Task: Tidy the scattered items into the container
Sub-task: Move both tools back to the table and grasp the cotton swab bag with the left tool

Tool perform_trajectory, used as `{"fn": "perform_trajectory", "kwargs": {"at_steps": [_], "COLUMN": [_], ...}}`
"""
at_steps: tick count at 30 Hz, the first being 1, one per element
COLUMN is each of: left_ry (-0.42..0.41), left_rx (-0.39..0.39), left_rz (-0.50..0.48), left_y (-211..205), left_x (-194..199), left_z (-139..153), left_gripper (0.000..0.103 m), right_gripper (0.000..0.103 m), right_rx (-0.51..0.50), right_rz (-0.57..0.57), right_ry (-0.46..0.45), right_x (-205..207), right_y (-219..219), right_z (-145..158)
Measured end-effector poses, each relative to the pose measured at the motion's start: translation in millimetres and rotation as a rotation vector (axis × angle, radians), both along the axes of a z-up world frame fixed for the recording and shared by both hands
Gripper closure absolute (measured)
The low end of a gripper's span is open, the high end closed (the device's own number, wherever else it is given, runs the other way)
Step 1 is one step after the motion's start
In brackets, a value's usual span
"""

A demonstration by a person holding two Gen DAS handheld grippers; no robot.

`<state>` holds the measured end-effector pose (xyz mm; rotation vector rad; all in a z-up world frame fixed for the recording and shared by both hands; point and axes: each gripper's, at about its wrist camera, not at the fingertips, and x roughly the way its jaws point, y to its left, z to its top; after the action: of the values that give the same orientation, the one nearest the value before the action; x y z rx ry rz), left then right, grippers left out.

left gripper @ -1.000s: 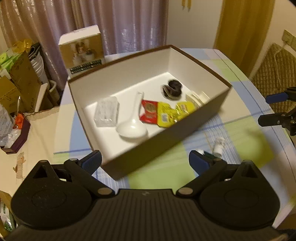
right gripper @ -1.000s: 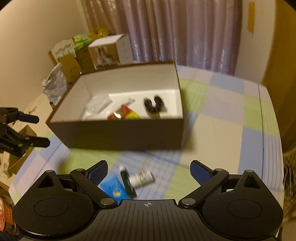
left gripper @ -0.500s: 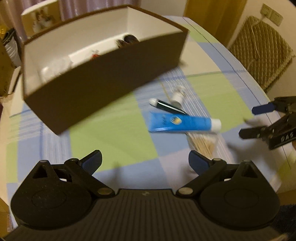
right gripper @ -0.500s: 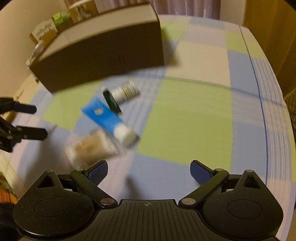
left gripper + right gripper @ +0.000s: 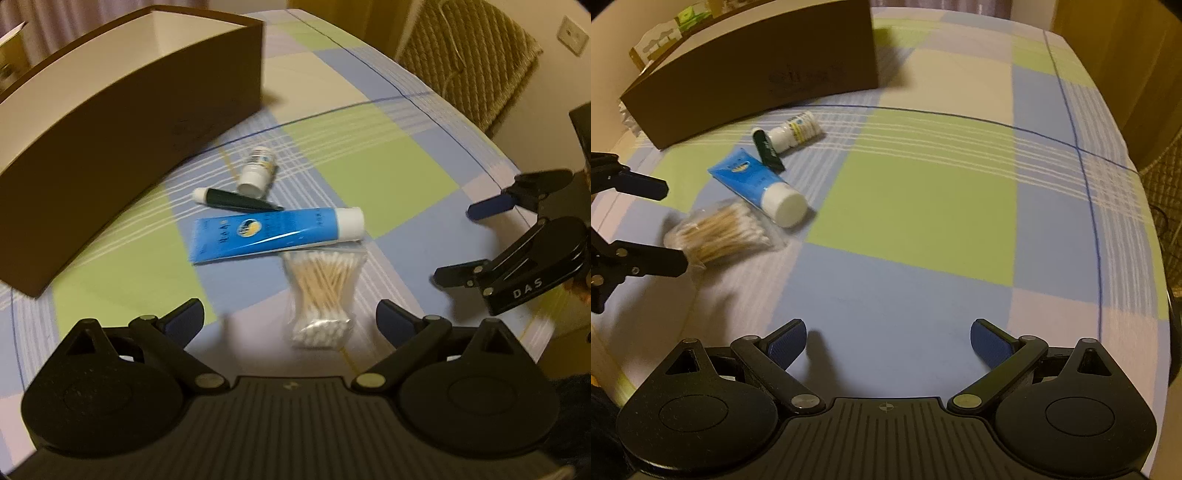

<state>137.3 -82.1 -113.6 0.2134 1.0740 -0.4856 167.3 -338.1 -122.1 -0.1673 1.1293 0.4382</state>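
Left wrist view shows four loose items on the checked tablecloth (image 5: 369,155), all outside the brown cardboard box (image 5: 122,110) that serves as the container: one blue tube with a white cap (image 5: 273,234), one clear packet of cotton swabs (image 5: 323,291), one slim dark green tube with a white tip (image 5: 232,198) and one small white bottle (image 5: 258,171) lying on its side. They sit in a tight cluster just in front of the box's long wall; the blue tube's capped end lies over the top edge of the swab packet, and the dark tube rests between the blue tube and the bottle, its end touching or very near each. None of these four is in the box, so as far as the pictures show the tidying of this group is not begun (the box interior is hidden from both cameras here, so what it already holds cannot be told). The left gripper (image 5: 290,314) hangs low over the table with its jaws spread wide and empty, the swab packet directly between and ahead of them, which suggests that packet is the likely first pick. The right gripper (image 5: 888,339) is likewise wide apart and holds nothing, over bare cloth well to the side of the cluster.
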Motion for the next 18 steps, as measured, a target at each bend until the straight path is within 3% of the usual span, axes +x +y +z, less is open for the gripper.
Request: {"fn": "perform_trajectory", "kwargs": {"at_steps": [5,12,18], "left_ry": [-0.018,-0.026,-0.005], "left_rx": [0.000,0.005,0.017], "left_rz": [-0.052,-0.074,-0.074], "left_y": [-11,-20,-14], "left_x": [2,8,8], "left_z": [-10,-20,-29], "left_gripper": [0.017,0.019,0.057], "right_gripper": [0.003,0.003,0.003], "right_rx": [0.000,0.023,0.045], "right_rz": [-0.045,-0.054,-0.009], "right_ry": [-0.001,-0.004,-0.025], "right_x": [-3,-3,4], "right_y": [-18,-24,-15], "right_z": [-1,5,10]}}
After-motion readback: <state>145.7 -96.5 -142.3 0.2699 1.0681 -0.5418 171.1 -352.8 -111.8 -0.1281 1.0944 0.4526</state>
